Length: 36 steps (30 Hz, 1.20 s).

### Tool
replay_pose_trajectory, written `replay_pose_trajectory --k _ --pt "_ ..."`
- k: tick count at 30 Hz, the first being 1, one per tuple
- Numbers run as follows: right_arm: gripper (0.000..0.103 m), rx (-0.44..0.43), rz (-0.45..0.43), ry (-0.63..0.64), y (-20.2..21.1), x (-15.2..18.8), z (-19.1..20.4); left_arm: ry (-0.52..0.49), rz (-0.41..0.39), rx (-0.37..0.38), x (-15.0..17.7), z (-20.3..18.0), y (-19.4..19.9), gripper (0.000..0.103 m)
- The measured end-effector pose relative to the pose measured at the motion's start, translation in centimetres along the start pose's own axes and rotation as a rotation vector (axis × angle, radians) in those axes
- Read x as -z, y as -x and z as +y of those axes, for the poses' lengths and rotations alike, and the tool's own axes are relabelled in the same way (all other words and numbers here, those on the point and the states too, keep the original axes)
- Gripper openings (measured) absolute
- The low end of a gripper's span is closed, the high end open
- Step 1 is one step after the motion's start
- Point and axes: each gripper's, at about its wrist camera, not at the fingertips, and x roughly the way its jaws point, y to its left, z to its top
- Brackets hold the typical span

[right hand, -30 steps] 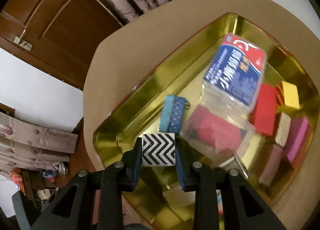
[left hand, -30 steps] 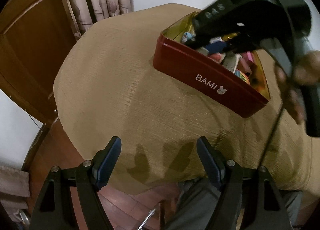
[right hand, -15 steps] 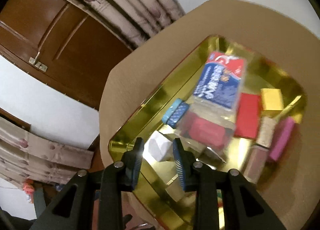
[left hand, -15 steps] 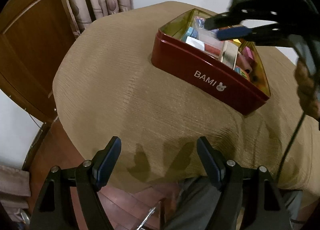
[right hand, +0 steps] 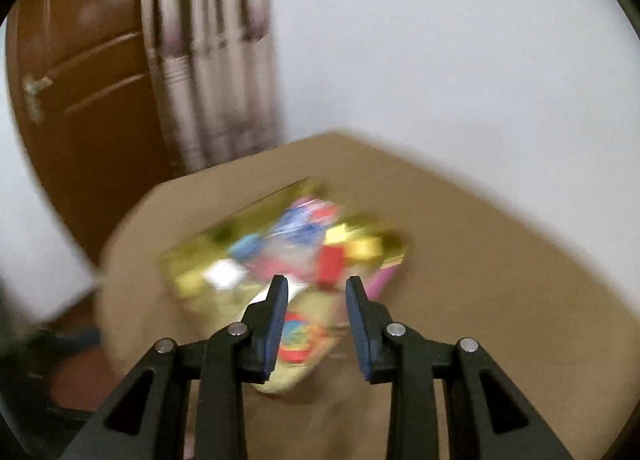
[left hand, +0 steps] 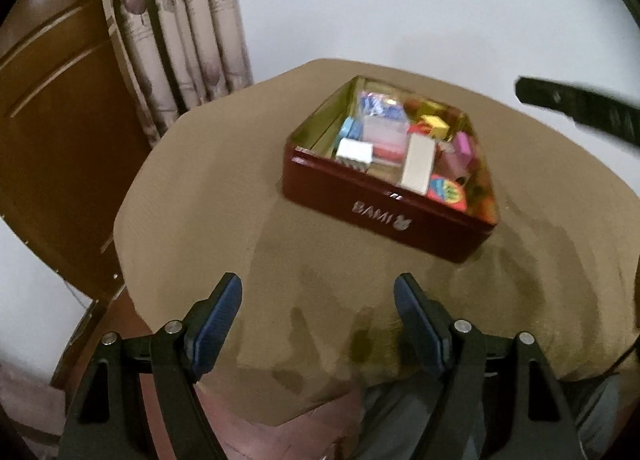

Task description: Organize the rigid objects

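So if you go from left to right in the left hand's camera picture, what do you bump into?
Brown door → striped curtain → red tin full of small colourful boxes → the other gripper's dark, blurred body at the right edge. All of it sits beyond the left gripper, open above the tan tablecloth.

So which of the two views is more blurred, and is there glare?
Right wrist view: strong motion blur, the tin and its contents smeared; only the right gripper is sharp. Left wrist view: mild blur, the tin readable, its gold lining glinting.
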Motion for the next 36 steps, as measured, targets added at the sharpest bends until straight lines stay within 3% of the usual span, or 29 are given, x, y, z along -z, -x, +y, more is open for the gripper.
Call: replay_pose_trajectory --k 1,2,6,15,25,36 --pt "0.036 0.013 -0.016 -0.003 0.6 0.3 0.1 0.003 -0.013 0.013 -0.1 0.0 0.3 0.076" --pt "0.046 0.046 -0.034 -0.021 1.2 0.8 0.1 0.008 -0.027 0.021 -0.2 -0.1 0.5 0.076" --pt "0.051 0.084 -0.093 -0.071 3.0 1.9 -0.1 0.039 -0.052 0.037 -0.5 0.0 1.4 0.079" --pt "0.052 0.092 -0.125 -0.114 4.8 3.8 -0.1 0.076 -0.116 0.000 -1.0 0.3 3.4 0.079" --pt "0.053 0.130 -0.175 -0.088 6.5 4.2 0.6 0.016 -0.201 -0.028 -1.8 -1.2 5.4 0.079" --pt "0.054 0.147 -0.193 -0.093 6.9 3.8 0.2 0.036 -0.222 -0.011 -3.3 -1.8 6.1 0.082"
